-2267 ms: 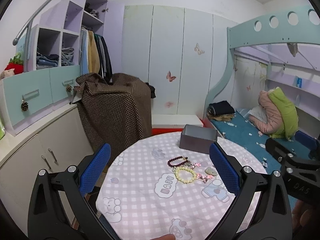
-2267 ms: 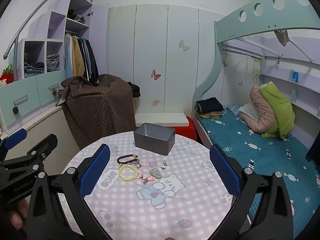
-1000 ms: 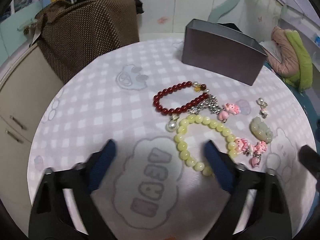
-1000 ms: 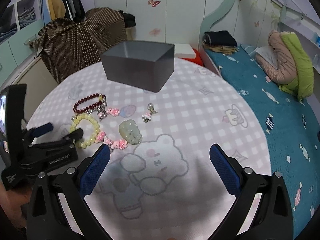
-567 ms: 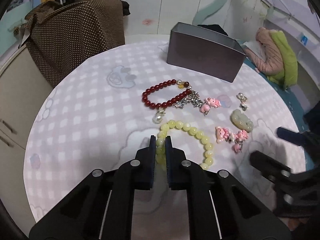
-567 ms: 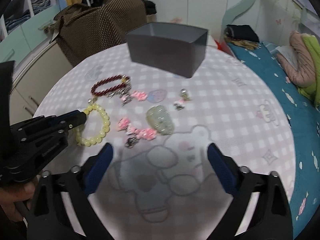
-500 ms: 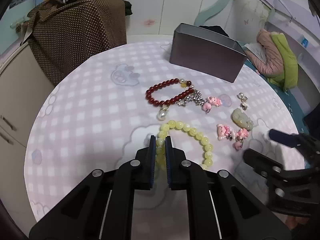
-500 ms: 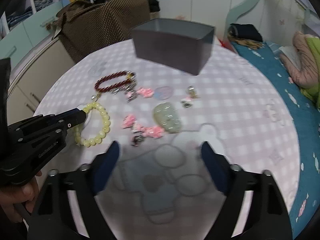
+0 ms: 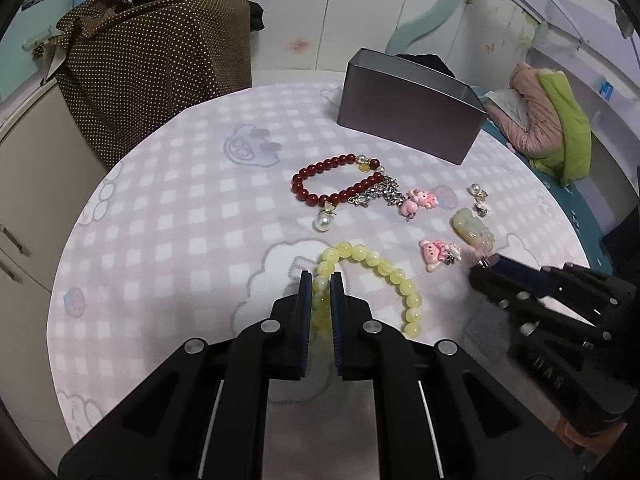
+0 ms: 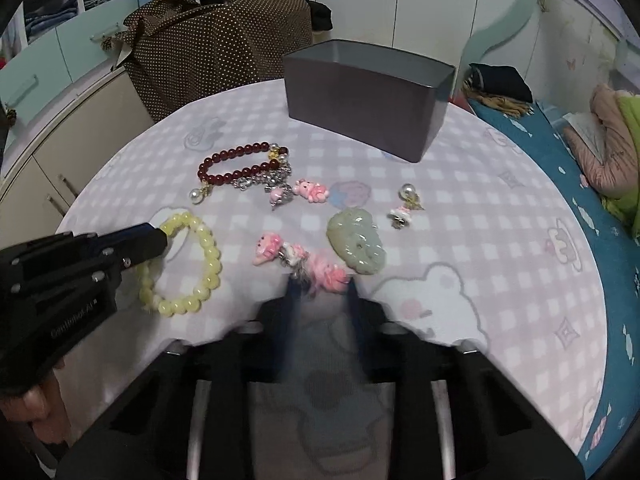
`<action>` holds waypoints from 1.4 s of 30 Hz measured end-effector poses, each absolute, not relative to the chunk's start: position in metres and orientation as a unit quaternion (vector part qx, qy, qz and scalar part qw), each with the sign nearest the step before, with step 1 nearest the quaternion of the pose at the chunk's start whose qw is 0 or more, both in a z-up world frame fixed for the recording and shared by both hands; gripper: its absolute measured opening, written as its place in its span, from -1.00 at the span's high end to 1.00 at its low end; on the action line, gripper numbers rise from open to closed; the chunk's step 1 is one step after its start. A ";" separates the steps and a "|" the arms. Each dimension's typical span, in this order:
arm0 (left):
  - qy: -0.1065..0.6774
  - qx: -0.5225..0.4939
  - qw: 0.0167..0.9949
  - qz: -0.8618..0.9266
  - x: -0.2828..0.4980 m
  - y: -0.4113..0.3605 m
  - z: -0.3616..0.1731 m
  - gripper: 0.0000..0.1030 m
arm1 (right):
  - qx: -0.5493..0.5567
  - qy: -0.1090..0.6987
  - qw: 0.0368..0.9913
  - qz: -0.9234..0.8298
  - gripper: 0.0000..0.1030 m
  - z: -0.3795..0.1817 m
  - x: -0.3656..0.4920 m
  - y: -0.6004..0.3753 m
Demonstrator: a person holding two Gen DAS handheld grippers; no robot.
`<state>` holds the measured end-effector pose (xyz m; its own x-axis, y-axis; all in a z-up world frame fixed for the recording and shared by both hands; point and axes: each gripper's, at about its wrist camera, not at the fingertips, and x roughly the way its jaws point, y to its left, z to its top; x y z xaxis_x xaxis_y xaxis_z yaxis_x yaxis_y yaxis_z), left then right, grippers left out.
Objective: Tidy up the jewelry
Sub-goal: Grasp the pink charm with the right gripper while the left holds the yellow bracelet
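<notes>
My left gripper is shut on the yellow bead bracelet, which lies on the checked tablecloth; it also shows in the right wrist view. My right gripper is blurred and half closed around the pink charm chain, its fingers on either side. A red bead bracelet, a green jade pendant, pink charms and a pearl earring lie between me and the grey open box.
The round table drops off on all sides. A brown dotted cloth covers furniture behind left. A bed with blue sheet lies to the right.
The left gripper came down and shut on the yellow bracelet, then held it. The right gripper moved down to the pink charm chain and its fingers have been closing around it.
</notes>
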<state>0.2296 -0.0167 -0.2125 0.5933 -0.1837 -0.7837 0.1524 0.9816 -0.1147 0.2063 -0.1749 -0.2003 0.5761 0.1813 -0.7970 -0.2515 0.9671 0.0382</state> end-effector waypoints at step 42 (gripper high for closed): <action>0.428 -0.014 0.898 -0.103 0.227 -0.023 -0.203 0.82 | -0.048 0.430 0.885 0.171 0.42 -0.199 0.208 -0.206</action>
<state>0.2267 -0.0234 -0.2028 0.6118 -0.1971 -0.7660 0.1736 0.9783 -0.1131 0.2078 -0.2056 -0.1993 0.5713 0.2611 -0.7781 -0.3430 0.9372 0.0627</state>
